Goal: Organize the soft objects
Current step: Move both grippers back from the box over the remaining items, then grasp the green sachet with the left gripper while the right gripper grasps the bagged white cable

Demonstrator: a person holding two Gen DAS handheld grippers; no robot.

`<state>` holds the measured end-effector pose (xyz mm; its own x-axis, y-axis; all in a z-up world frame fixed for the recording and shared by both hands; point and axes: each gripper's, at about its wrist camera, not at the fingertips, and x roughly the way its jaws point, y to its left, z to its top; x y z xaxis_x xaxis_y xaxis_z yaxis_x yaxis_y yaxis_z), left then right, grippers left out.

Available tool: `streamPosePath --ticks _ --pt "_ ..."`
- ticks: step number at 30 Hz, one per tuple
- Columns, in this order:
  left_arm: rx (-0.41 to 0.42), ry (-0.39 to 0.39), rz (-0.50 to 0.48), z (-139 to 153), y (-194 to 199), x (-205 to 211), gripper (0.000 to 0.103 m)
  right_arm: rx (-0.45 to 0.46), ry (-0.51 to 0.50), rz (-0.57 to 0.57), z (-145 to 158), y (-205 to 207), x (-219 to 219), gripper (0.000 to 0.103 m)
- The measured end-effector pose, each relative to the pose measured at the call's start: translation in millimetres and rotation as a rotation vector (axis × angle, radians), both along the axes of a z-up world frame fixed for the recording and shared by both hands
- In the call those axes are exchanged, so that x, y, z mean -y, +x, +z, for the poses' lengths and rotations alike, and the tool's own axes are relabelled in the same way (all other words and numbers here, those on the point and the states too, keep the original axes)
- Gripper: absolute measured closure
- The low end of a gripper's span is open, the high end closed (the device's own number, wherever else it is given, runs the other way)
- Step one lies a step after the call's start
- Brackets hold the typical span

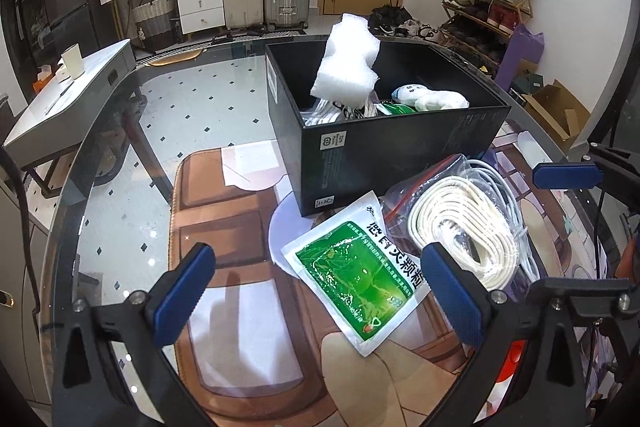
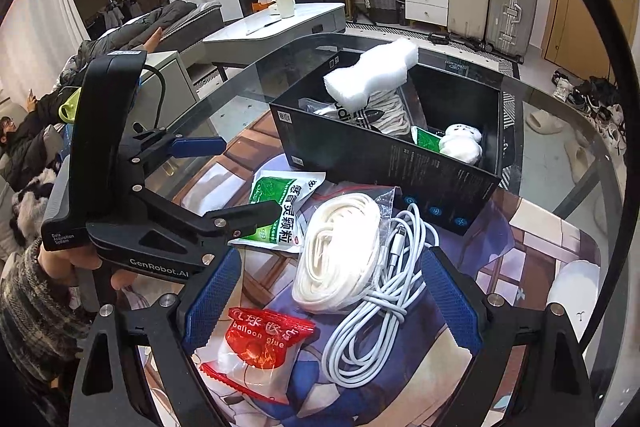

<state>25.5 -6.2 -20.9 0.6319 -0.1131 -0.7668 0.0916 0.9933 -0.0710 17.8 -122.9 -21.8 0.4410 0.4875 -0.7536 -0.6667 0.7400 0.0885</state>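
I judge it about half done: black box (image 1: 384, 151) holds foam, socks, a sachet; green sachet (image 1: 356, 279), bagged cord (image 2: 340, 251), white cable (image 2: 380, 311), balloon-glue bag (image 2: 256, 351) wait on the bench; left gripper (image 1: 320, 291) and right gripper (image 2: 332, 299) fingers wide, empty.

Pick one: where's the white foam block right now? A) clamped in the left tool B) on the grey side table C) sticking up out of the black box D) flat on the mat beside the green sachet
C: the white foam block stands up out of the black box, leaning on the items inside, and rises above its rim; both tools are open and hold nothing.
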Motion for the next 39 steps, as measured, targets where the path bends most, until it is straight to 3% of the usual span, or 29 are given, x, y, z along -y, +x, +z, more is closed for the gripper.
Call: streamPosePath --ticks 11,21,27,39 --pt "-0.036 -0.045 0.014 -7.8 7.3 -3.9 0.0 0.026 -0.08 0.0 -14.0 4.4 -9.6 0.01" --pt "-0.071 -0.068 0.031 -14.0 19.3 -1.1 0.001 0.012 -0.107 -0.007 -21.4 11.7 -9.4 0.023" --pt "-0.077 -0.058 0.029 -15.4 19.9 -1.9 0.002 0.014 -0.106 -0.003 -22.4 11.0 -11.6 0.024" --pt "-0.061 -0.062 0.031 -13.7 11.7 -8.7 0.019 0.022 -0.097 -0.002 -16.0 8.9 -10.2 0.024"
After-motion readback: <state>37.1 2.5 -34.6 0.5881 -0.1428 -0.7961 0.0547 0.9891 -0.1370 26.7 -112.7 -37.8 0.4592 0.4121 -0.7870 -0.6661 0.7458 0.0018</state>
